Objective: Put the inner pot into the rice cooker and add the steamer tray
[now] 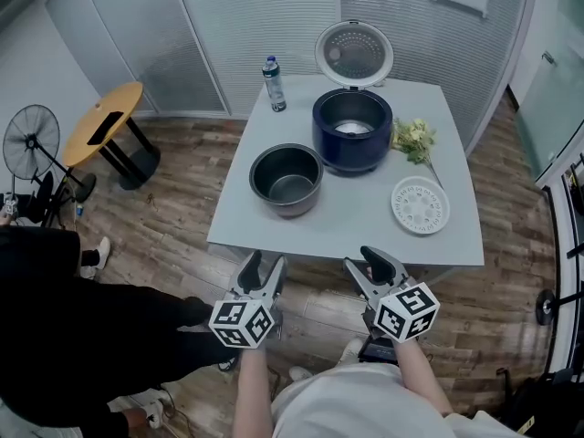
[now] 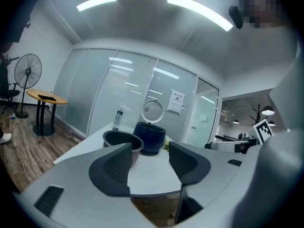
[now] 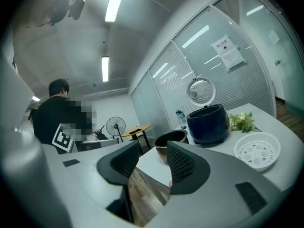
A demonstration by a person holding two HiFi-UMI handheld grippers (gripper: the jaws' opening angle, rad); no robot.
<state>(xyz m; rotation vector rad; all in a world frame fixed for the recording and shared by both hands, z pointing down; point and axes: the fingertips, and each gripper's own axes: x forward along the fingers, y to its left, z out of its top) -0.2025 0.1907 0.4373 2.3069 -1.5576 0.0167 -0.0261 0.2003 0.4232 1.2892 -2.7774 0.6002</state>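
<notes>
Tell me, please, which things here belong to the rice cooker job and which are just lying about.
For the job:
inner pot
rice cooker, lid up
steamer tray

Just lying about:
water bottle
bunch of greens
floor fan
round side table

Office room: blind-lined glass partitions, ceiling strip lights, posted notice.

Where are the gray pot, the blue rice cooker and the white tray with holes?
inner pot [image 1: 286, 188], head view, its inside bottom.
rice cooker [image 1: 352, 154], head view, its blue front wall.
steamer tray [image 1: 421, 205], head view, its middle.
</notes>
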